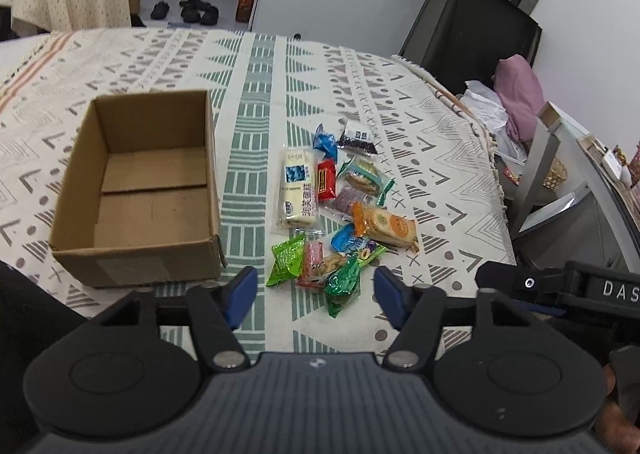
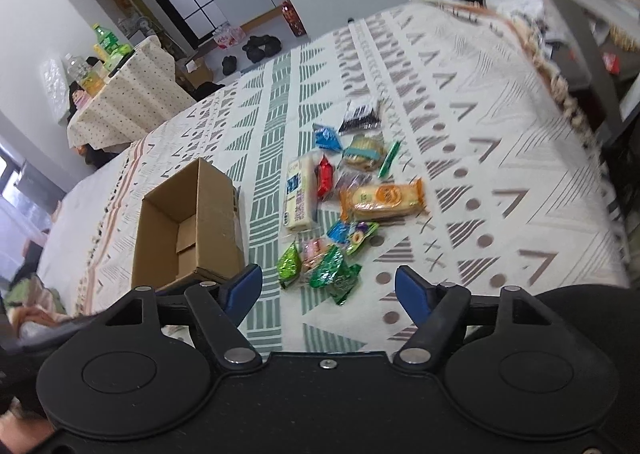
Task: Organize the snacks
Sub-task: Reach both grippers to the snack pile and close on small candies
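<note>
Both my grippers, left & right, jaws spread, empty; snacks overlap, so I may pinch two or miss box.

The cardboard box stands open-topped on the patterned cloth, nothing over its mouth; its four upright walls block entry from the sides. A bare strip of cloth separates the box from the snack pile. The packets lie touching and overlapping, so little room shows between them, but open cloth surrounds the pile on the far and right sides. Both the left gripper and right gripper hang above the pile's near edge, fingers spread.
</note>
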`<control>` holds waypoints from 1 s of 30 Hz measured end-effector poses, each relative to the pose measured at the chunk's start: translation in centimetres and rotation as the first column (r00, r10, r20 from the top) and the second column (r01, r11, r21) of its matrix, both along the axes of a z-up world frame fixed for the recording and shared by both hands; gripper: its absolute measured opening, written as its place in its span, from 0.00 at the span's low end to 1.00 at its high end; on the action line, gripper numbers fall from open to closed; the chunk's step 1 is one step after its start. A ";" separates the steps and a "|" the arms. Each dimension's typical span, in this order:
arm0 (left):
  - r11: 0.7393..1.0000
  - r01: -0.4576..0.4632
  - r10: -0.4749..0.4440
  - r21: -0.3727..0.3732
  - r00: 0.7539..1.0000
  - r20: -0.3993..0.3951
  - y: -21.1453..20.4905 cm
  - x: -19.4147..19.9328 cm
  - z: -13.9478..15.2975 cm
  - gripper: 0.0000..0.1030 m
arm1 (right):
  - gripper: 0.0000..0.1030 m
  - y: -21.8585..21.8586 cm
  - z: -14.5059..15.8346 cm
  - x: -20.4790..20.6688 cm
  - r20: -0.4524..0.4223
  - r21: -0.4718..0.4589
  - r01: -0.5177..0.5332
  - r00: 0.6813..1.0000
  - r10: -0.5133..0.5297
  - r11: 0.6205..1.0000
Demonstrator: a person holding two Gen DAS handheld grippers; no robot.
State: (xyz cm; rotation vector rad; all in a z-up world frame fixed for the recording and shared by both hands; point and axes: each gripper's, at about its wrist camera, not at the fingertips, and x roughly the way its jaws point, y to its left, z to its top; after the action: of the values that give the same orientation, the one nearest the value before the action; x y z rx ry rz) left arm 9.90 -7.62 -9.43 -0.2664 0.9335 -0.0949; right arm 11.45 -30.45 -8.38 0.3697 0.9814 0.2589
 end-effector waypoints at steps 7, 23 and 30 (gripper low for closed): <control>1.000 -0.010 0.009 -0.010 1.000 -0.030 -0.3 1.5 -1.9 0.51 | 0.63 0.1 -2.9 2.1 -0.114 0.076 0.041 0.993 -0.032 0.996; 0.999 0.025 -0.029 -0.038 0.995 -0.097 -1.5 5.9 -7.5 0.29 | 0.53 0.6 -10.3 6.5 -0.341 0.215 0.214 0.931 -0.132 0.953; 0.996 0.048 -0.056 -0.069 0.991 -0.122 -1.6 7.2 -9.8 0.29 | 0.51 0.0 -12.0 7.6 -0.392 0.255 0.290 0.903 -0.176 0.922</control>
State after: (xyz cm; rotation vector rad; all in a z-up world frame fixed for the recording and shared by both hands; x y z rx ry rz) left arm 17.11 -9.22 -19.25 -0.3117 1.0626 -0.1592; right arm 19.05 -30.41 -20.37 0.8420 1.2499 0.1218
